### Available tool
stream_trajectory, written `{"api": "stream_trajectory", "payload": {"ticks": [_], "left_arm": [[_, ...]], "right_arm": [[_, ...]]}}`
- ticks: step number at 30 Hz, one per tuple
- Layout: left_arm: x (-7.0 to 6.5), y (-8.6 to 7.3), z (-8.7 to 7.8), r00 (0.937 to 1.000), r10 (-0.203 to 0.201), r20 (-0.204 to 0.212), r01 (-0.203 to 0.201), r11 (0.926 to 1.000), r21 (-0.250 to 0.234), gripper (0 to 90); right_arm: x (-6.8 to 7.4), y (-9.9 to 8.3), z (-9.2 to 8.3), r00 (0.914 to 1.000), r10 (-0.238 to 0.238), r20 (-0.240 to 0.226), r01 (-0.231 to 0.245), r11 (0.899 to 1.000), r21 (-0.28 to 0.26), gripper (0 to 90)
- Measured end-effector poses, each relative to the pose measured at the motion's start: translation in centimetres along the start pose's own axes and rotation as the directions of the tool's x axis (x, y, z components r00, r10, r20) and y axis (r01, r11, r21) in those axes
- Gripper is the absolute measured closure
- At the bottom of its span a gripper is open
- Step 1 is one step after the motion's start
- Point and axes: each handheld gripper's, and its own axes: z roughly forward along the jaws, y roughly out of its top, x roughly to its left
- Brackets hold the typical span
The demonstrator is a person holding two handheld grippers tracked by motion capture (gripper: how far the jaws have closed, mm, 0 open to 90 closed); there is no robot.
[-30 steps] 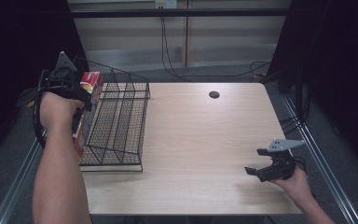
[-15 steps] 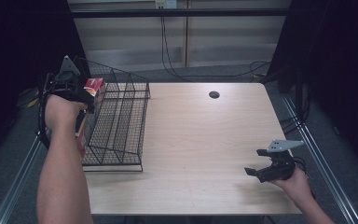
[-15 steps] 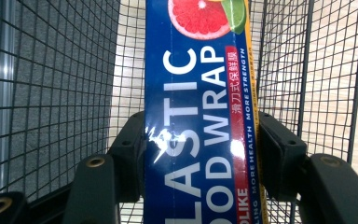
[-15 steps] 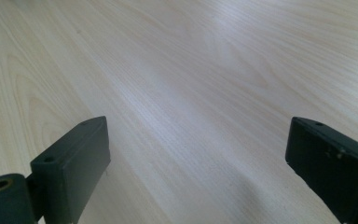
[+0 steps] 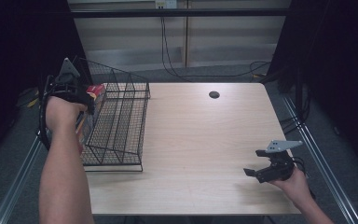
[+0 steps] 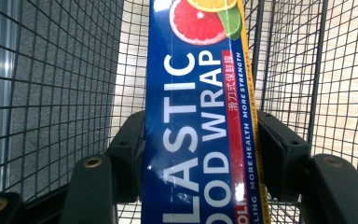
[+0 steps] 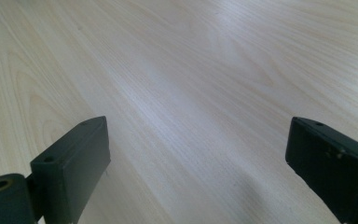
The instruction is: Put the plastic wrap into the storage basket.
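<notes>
A long blue plastic wrap box [image 6: 200,116] with citrus pictures stands on end inside the black wire basket [image 5: 116,121], its red top [image 5: 95,90] at the basket's left rim. My left gripper [image 5: 88,96] reaches over that rim. Its jaws have just been opening a little, but in the left gripper view the pads [image 6: 133,149] still touch both sides of the box. My right gripper [image 5: 253,162] rests low over the bare wood at the table's front right. It is open, with nothing between its jaws [image 7: 196,154].
The basket's mesh walls [image 6: 51,93] close in tightly around the box. A dark round hole [image 5: 214,94] sits near the table's [image 5: 205,135] far edge. Cables lie on the floor beyond the table. Metal rails run along both table sides.
The left hand and the box's red top have shifted slightly down and right at the basket's rim. The right hand has stayed where it was.
</notes>
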Motion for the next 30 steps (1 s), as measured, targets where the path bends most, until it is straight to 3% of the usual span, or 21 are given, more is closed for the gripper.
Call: {"api": "stream_trajectory", "payload": {"ticks": [5,8,12,17,26,30], "left_arm": [[0.0,0.1,0.2,1.0000,0.006,-0.004,-0.006,0.9997,0.022,40.5],[0.1,0.2,-1.1,0.9995,-0.009,0.029,0.011,0.9978,-0.065,39.0],[-0.3,0.2,-2.1,0.9989,0.016,0.044,-0.013,0.9975,-0.069,32.8],[-1.1,-0.1,-2.7,0.9965,0.021,0.081,-0.014,0.9959,-0.089,29.4],[-2.5,-0.5,-3.1,0.9845,0.099,0.145,-0.081,0.9888,-0.125,23.3],[-3.2,-0.6,-3.1,0.9751,0.138,0.173,-0.115,0.9840,-0.136,21.8]], "right_arm": [[0.0,0.0,0.0,1.0000,0.004,-0.008,-0.004,1.000,-0.001,6.4],[0.1,0.0,0.0,1.0000,0.002,-0.006,-0.002,1.000,-0.001,6.5],[0.1,0.1,0.1,1.0000,-0.001,-0.007,0.001,1.000,0.000,6.5],[0.1,0.1,-0.1,1.0000,-0.002,-0.006,0.002,1.000,-0.002,6.6],[0.2,0.3,-0.2,1.0000,-0.001,-0.007,0.001,1.000,-0.011,6.5],[0.3,0.4,0.0,0.9999,-0.004,-0.011,0.004,1.000,-0.003,6.5]]}}
